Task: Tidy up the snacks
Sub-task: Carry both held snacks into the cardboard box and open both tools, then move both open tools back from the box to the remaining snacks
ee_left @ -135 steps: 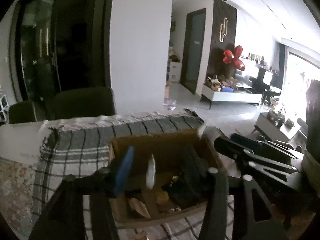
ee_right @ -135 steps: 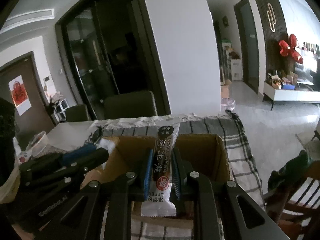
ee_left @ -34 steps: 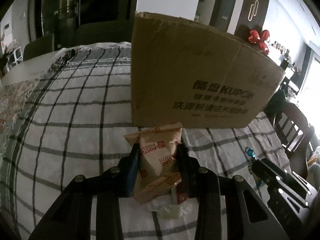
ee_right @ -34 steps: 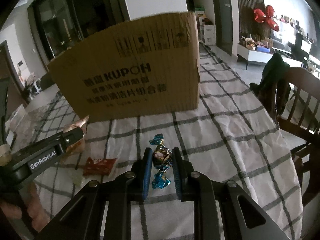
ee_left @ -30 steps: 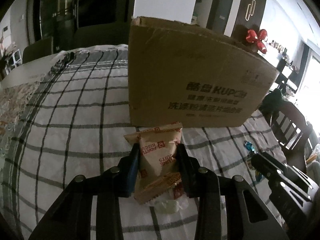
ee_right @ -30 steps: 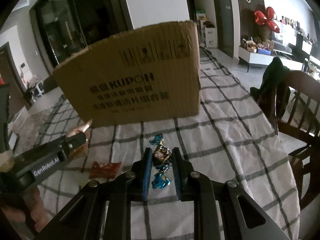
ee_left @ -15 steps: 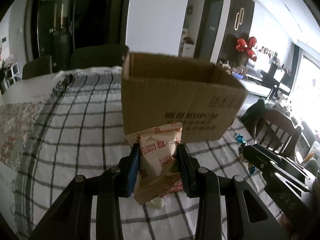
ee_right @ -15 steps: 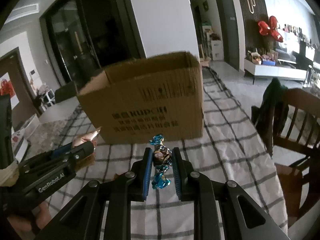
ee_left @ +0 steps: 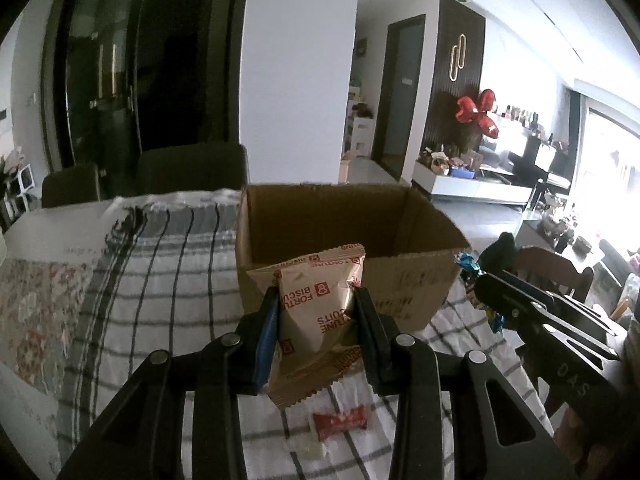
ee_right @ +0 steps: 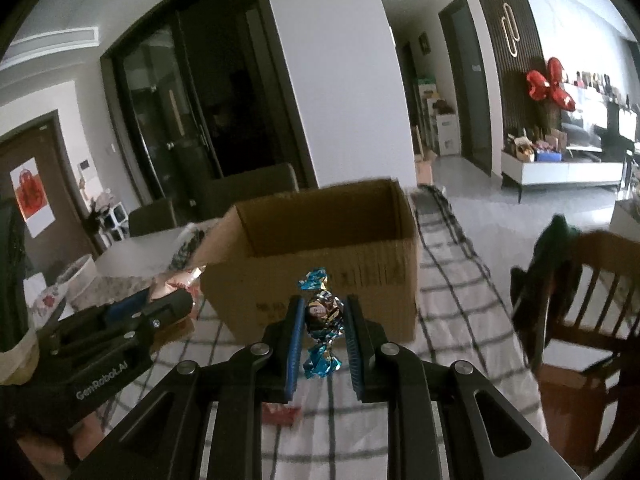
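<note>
An open cardboard box (ee_left: 404, 280) (ee_right: 360, 276) stands on the checked tablecloth. My left gripper (ee_left: 316, 312) is shut on a tan Fortune Biscuits packet (ee_left: 316, 308) and holds it just in front of the box, about level with its near rim. My right gripper (ee_right: 322, 316) is shut on a blue-wrapped candy (ee_right: 322, 316), raised before the box's near wall. The right gripper with the candy also shows at the right of the left wrist view (ee_left: 472, 280). The left gripper shows at the left of the right wrist view (ee_right: 176, 304).
A red candy wrapper (ee_left: 340, 426) and a pale candy (ee_left: 312, 450) lie on the cloth (ee_left: 152, 280) below the left gripper. A wooden chair (ee_right: 592, 304) with dark clothing stands at the right. Dark chairs (ee_left: 188, 172) stand behind the table.
Both grippers have risen with their snacks, from table level in front of the box to about rim height, so the box's open top now shows.
</note>
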Tool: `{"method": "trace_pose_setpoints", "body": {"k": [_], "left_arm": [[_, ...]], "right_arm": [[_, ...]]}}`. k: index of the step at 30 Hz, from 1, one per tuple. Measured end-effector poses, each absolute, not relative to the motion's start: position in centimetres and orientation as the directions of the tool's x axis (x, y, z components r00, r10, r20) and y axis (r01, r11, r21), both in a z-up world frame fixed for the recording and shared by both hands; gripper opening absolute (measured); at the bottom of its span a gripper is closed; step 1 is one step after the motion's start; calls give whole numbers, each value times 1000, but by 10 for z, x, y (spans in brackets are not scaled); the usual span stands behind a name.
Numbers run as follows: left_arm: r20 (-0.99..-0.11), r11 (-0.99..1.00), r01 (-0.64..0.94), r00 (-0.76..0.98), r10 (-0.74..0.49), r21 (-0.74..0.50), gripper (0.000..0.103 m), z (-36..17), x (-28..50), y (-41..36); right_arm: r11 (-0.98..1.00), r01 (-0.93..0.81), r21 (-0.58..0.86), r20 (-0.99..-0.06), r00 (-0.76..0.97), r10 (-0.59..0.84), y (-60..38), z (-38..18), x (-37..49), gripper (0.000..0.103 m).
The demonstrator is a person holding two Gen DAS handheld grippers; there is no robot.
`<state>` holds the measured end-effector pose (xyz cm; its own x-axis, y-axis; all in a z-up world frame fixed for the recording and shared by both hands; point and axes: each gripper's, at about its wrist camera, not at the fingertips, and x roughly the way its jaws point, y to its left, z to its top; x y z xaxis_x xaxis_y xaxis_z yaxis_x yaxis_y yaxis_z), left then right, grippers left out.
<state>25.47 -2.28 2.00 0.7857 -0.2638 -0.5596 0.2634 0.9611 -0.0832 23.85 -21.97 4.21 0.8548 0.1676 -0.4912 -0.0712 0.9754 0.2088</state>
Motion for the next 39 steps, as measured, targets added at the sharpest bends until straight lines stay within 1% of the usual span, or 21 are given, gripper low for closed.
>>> {"method": "trace_pose_setpoints", "body": {"k": [6, 13, 19, 27, 32, 33, 34, 35, 36, 39], "left_arm": [[-531, 959, 279, 805, -264, -53, 36, 38, 276, -26], [-515, 954, 298, 813, -273, -35, 36, 49, 298, -32], [-527, 951, 306, 802, -280, -39, 36, 48, 322, -37], [-574, 950, 305, 768, -283, -60, 37, 40, 358, -44], [-594, 953, 297, 756, -276, -64, 45, 37, 370, -45], [-590, 954, 293, 760, -272, -62, 46, 38, 370, -44], [-588, 955, 292, 763, -269, -57, 48, 37, 369, -44], [-588, 955, 293, 764, -267, -53, 50, 37, 369, -43], [-587, 955, 292, 766, -262, -46, 55, 37, 366, -43], [-575, 957, 287, 778, -252, -31, 58, 37, 358, -40]], "right_arm": [[980, -101, 173, -443, 881, 169, -218, 63, 256, 21], [980, -133, 150, -415, 891, 185, -219, 79, 284, 21], [979, -151, 140, -426, 883, 197, -220, 78, 310, 21], [982, -151, 111, -453, 872, 185, -221, 70, 340, 21], [988, -128, 92, -473, 867, 156, -221, 63, 351, 22], [988, -121, 94, -478, 865, 152, -222, 61, 352, 25], [988, -116, 98, -481, 864, 150, -223, 61, 353, 34], [989, -112, 99, -480, 865, 146, -224, 61, 353, 37], [989, -111, 96, -480, 865, 143, -224, 61, 354, 38], [990, -110, 88, -484, 864, 139, -224, 61, 349, 38]]}}
